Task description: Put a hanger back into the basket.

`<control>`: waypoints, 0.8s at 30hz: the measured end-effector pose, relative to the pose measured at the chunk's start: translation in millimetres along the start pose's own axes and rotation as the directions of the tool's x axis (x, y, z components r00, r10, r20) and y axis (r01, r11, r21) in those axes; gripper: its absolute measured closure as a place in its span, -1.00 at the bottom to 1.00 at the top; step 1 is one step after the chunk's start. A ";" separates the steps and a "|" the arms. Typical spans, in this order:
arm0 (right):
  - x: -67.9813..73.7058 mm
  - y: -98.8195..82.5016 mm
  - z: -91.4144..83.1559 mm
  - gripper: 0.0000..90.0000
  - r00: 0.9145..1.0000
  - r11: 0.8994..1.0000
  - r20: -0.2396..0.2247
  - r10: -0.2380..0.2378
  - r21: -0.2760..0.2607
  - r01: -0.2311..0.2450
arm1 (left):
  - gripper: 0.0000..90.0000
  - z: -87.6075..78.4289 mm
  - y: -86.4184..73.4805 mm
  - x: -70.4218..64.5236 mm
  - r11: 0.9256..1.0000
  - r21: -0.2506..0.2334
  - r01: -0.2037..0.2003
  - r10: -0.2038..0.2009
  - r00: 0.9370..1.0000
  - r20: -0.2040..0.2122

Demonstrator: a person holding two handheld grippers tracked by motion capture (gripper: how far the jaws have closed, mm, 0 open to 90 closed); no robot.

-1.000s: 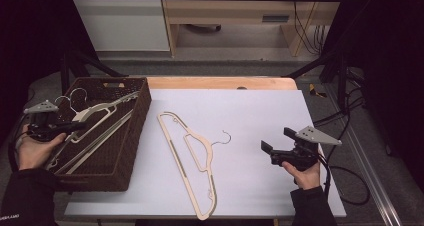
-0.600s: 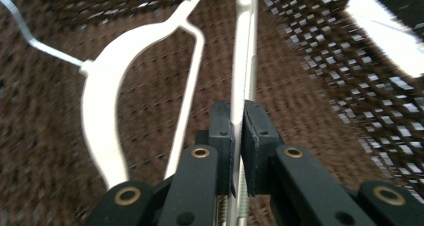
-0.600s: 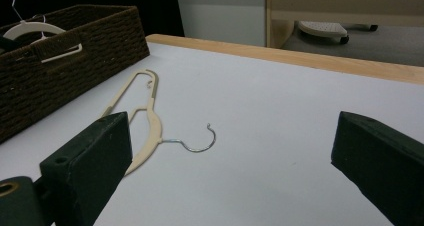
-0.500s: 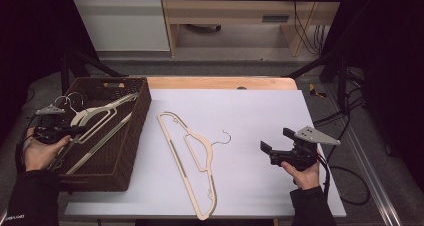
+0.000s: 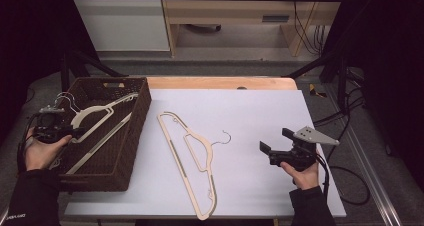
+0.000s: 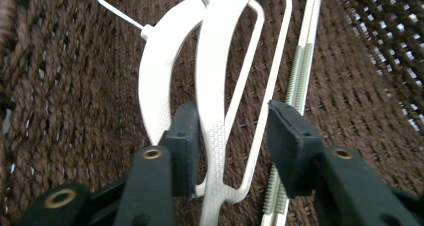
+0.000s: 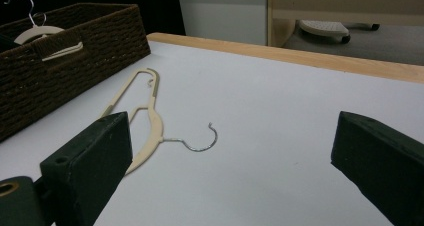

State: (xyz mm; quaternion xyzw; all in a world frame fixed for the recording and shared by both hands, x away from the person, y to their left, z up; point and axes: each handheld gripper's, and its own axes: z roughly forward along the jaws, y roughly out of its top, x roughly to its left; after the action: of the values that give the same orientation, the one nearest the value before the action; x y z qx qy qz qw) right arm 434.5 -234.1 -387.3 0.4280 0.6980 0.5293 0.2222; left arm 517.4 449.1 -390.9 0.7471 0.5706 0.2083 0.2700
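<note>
Over the table, the high view has two white hangers (image 5: 102, 117) lying in the brown basket (image 5: 131, 151) at the left edge (their hooks blur together) and one cream hanger (image 5: 192, 156) flat on the white tabletop (image 5: 260, 116). In the left gripper view, the left gripper (image 6: 227, 146) has just been opening, jaws straddling a hanger arm, not pinching. In the right gripper view, the right gripper (image 7: 230, 161) gapes wide, empty.

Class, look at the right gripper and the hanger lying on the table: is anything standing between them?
Nothing visible does. The right gripper sits with its jaws open, facing the hanger, and bare table lies between them. The basket stands beyond the hanger, on its far side from the gripper.
</note>
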 end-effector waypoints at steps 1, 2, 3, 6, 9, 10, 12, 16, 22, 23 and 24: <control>0.0 0.0 0.0 -0.93 1.000 1.000 -0.001 0.000 0.000 0.000 | 0.21 0.5 0.1 0.2 1.000 0.005 -0.002 0.002 1.000 -0.005; 0.0 0.0 -0.1 -0.93 1.000 1.000 -0.001 0.000 0.000 0.000 | 0.19 0.8 0.2 0.6 1.000 0.009 -0.001 0.001 1.000 -0.009; 0.1 0.0 0.0 -0.93 1.000 1.000 -0.001 0.000 0.000 0.000 | 0.17 1.2 0.1 1.0 1.000 0.013 0.004 -0.004 1.000 -0.010; 0.8 -0.1 0.8 -0.93 1.000 1.000 0.001 0.002 -0.001 -0.002 | 0.06 1.3 -0.3 1.8 1.000 0.010 0.019 -0.018 1.000 -0.012; 1.4 -0.1 0.9 -0.93 1.000 1.000 0.000 0.004 0.000 -0.004 | -0.04 -0.1 0.0 3.4 0.999 -0.007 0.034 -0.034 0.999 -0.008; 1.1 0.1 0.3 -0.93 1.000 1.000 0.000 0.000 0.000 0.000 | -0.07 -0.9 0.4 3.7 0.999 -0.014 0.036 -0.036 0.999 -0.004; 0.9 0.6 -0.8 -0.93 1.000 1.000 0.001 0.001 -0.005 -0.001 | -0.12 -3.6 1.2 2.7 0.998 -0.039 0.043 -0.043 0.999 -0.005; 0.9 1.9 -3.9 -0.93 1.000 1.000 0.003 -0.002 -0.014 0.002 | -0.20 -13.9 3.9 -2.8 0.993 -0.110 0.032 -0.030 0.999 0.015; -0.9 3.2 -7.6 -0.93 1.000 1.000 -0.001 0.007 -0.028 -0.007 | -0.38 -39.0 14.0 -26.8 0.967 -0.254 0.024 0.002 0.995 0.100; -0.9 3.0 -7.4 -0.93 1.000 1.000 -0.001 0.006 -0.026 -0.006 | -0.43 -43.0 15.5 -31.6 0.961 -0.274 0.019 0.014 0.993 0.115; -0.6 2.8 -7.0 -0.93 1.000 1.000 0.003 0.003 -0.024 -0.003 | -0.47 -48.2 17.1 -37.5 0.955 -0.297 0.015 0.029 0.990 0.141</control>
State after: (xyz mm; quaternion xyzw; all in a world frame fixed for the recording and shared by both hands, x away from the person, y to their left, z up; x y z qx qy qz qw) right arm 430.5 -238.2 -382.4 0.4271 0.6907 0.5373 0.2277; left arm 490.5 417.5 -343.1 0.7131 0.5092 0.2381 0.4190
